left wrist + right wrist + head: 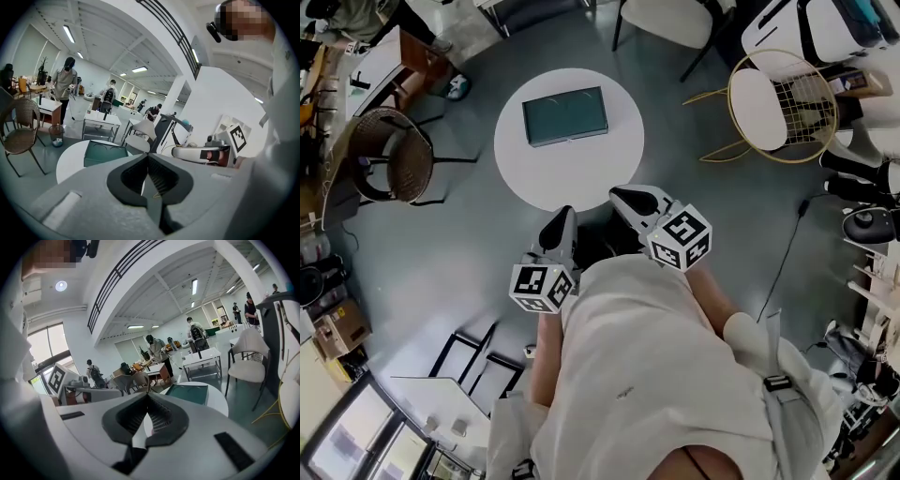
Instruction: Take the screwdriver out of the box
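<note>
**Two tongs clenched, nothing gripped**

You hold your left gripper (566,214) and right gripper (622,194) clenched and empty, short of the round white table (525,159). The dark-green rectangular box (565,115) lies closed there, so the screwdriver is presumably hidden inside. The lid comes first.

box (564,115) shut, contents hidden | near edge hidden behind left gripper (148,159) in its view | same for right gripper (147,398)

Dark green box (565,115), closed, flat on round table (619,159)
</note>
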